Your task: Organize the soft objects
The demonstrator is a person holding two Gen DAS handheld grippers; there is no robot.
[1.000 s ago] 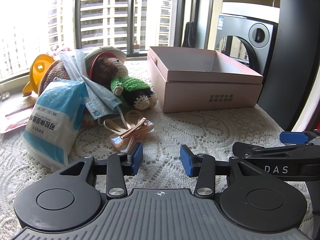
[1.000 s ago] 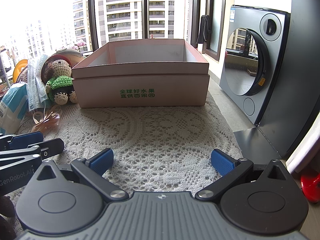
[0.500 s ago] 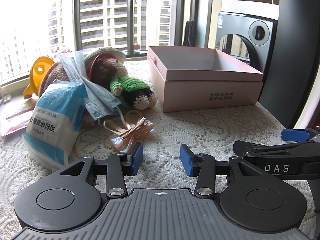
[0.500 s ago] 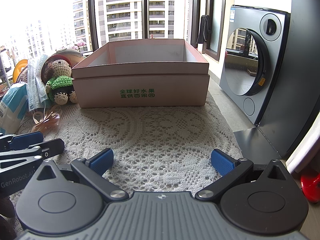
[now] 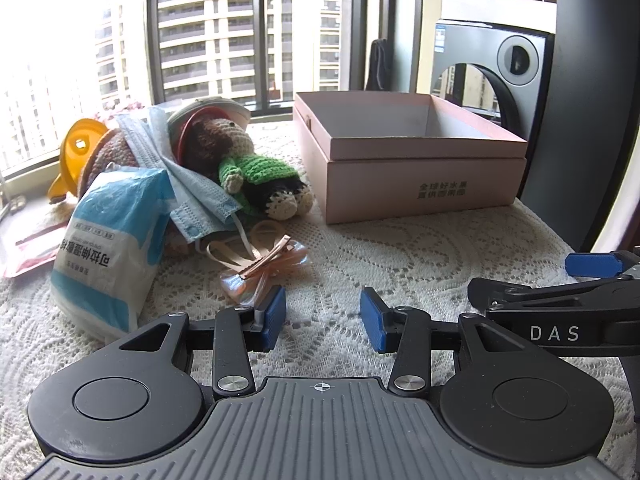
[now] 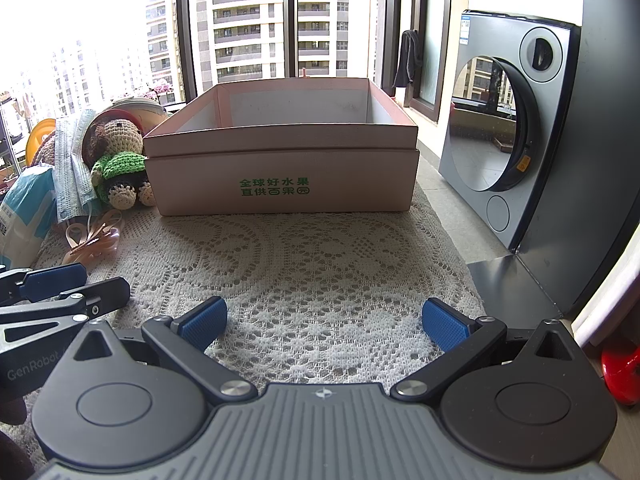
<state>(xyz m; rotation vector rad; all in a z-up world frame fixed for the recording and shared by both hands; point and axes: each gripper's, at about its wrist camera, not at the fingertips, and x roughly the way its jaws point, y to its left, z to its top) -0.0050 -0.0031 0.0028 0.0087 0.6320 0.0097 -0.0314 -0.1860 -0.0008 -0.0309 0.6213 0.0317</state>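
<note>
Soft objects lie heaped on the lace-covered table (image 5: 400, 256) at about ten o'clock in the left wrist view: a crocheted doll (image 5: 248, 168) in a green sweater reclines against a blue face mask (image 5: 192, 184), its feet just beside the pink box (image 5: 412, 184); a blue-and-white tissue pack (image 5: 108, 248) leans at nine o'clock, and a peach ribbon hair clip (image 5: 264, 264) rests on the lace in front of the mask. An orange plastic piece (image 5: 76, 152) sits behind the pile near the window. The pink box stands open-topped at one o'clock, and no soft object shows inside it. The left gripper (image 5: 322, 318) hovers low over the lace, jaws partly apart and holding nothing, its left pad close to the hair clip. The right gripper (image 6: 324, 322) faces the box at twelve o'clock, jaws spread wide and holding nothing. A washing machine (image 6: 508, 128) stands at two o'clock in the right wrist view.
</note>
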